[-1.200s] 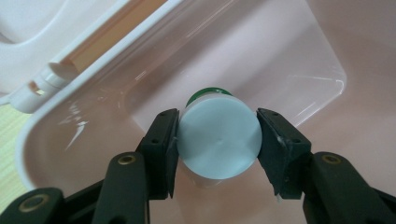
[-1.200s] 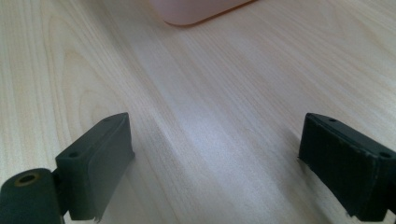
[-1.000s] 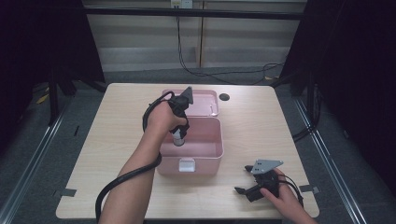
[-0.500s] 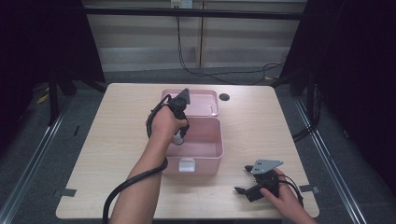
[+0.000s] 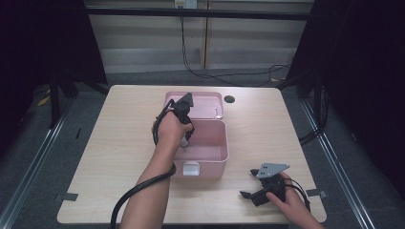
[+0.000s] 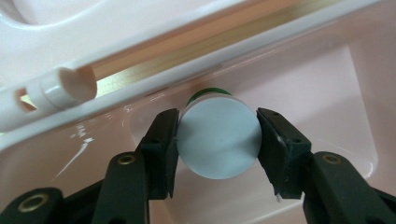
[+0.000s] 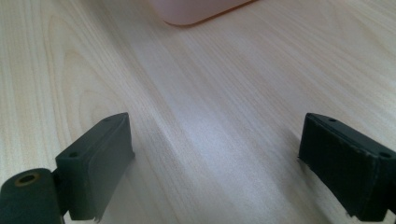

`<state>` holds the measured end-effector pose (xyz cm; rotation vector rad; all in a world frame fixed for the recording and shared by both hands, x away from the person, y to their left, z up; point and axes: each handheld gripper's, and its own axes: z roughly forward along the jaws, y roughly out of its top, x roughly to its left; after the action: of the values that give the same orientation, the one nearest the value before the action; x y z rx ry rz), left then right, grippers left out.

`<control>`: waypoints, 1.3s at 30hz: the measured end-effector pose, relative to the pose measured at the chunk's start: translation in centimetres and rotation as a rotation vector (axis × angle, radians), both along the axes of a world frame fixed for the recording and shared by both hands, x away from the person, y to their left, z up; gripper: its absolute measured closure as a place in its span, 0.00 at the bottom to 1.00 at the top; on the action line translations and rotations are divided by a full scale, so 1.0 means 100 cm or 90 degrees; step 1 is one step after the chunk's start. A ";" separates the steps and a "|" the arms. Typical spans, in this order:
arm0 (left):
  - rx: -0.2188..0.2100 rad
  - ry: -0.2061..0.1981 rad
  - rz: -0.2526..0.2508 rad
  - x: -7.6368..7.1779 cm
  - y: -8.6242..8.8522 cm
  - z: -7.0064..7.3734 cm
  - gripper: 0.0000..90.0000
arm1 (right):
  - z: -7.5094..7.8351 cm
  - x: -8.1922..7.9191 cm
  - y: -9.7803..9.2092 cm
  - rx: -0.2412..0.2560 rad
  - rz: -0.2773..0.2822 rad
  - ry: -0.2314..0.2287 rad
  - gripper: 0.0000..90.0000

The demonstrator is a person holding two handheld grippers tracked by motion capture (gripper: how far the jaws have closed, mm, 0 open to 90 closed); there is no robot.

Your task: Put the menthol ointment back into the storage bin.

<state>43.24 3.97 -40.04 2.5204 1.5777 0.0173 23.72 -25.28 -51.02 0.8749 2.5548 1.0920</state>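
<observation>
On the pale wooden worktop (image 5: 119, 129), a small white round-capped bottle with a green band (image 6: 218, 135) hangs inside the open pink plastic box (image 5: 222, 157), clamped between the left gripper (image 6: 217, 140) jaws. Released tilted, it could topple or roll. The right gripper (image 7: 215, 163) rests gaping, empty, near the worktop's front edge.

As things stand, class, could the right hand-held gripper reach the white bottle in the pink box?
Probably not directly: the left hand-held gripper already clamps the white bottle inside the pink box, whose wall faces the right hand-held gripper.
</observation>
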 end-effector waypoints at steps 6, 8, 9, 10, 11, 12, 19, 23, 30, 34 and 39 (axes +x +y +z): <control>0.001 -0.003 -0.002 0.000 0.000 -0.006 0.56 | 0.000 0.000 0.000 0.000 0.000 0.000 0.10; -0.002 -0.007 0.008 -0.001 -0.001 -0.008 0.56 | 0.000 0.000 0.000 0.000 0.000 0.000 0.10; -0.003 -0.008 0.009 -0.001 -0.001 -0.008 0.56 | 0.000 0.000 0.000 0.000 0.000 0.000 0.10; -0.005 -0.010 0.010 -0.001 -0.001 -0.009 0.56 | 0.000 0.000 0.000 0.000 0.000 0.000 0.10; -0.007 -0.009 0.013 -0.001 -0.002 -0.010 0.56 | 0.000 0.000 0.000 0.000 0.000 0.000 0.10; -0.010 -0.009 0.013 -0.001 -0.001 -0.010 0.56 | 0.000 0.000 0.000 0.000 0.000 0.000 0.10; -0.006 -0.015 0.016 -0.001 -0.002 -0.014 0.56 | 0.000 0.000 0.000 0.000 0.000 0.000 0.10; -0.005 -0.019 0.017 -0.002 -0.003 -0.016 0.56 | 0.000 0.000 0.000 0.000 0.000 0.000 0.10; -0.006 -0.024 0.014 -0.002 -0.004 -0.021 0.56 | 0.000 0.000 0.000 0.000 0.000 0.001 0.10; -0.007 -0.030 0.021 -0.003 -0.005 -0.023 0.56 | 0.000 0.000 0.000 0.001 0.000 0.000 0.10; -0.009 -0.040 0.028 -0.002 -0.005 -0.023 0.55 | 0.000 0.000 0.000 0.001 0.000 0.000 0.10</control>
<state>43.00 3.44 -42.38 2.4495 1.6029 0.0911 23.71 -25.26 -51.04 0.8758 2.5540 1.0942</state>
